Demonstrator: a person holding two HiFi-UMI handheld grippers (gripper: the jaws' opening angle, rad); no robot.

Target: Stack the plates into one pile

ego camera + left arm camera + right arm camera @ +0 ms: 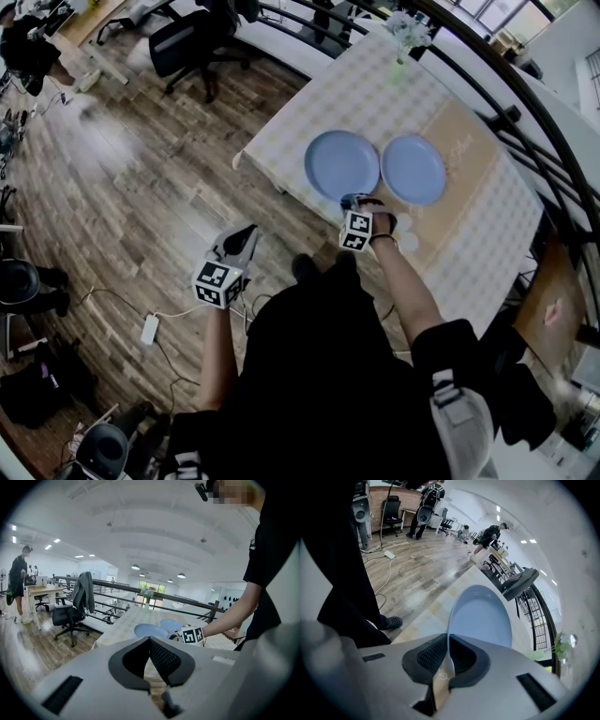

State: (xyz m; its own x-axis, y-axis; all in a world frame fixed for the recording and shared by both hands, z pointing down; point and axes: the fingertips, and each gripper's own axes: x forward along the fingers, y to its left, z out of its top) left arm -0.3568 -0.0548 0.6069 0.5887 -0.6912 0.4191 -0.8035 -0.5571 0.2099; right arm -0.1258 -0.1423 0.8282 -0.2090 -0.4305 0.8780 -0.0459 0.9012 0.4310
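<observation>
Two light blue plates lie side by side on the checked tablecloth [375, 94]: the left plate [341, 161] and the right plate [413, 169], which rests on a tan runner. My right gripper [352, 200] is at the left plate's near rim. In the right gripper view the jaws [448, 641] are shut on that rim, with the left plate [483, 616] spreading out beyond them. My left gripper [246, 234] hangs over the wooden floor, left of the table and apart from it. Its jaws [150, 640] are shut with nothing between them; the left plate [149, 631] shows farther off.
A vase of flowers [405, 37] stands at the table's far end. A dark railing [525, 112] runs past the table's right side. An office chair [192, 42] stands on the floor beyond, and a white power strip [150, 328] lies near my feet. A person [18, 581] stands far left.
</observation>
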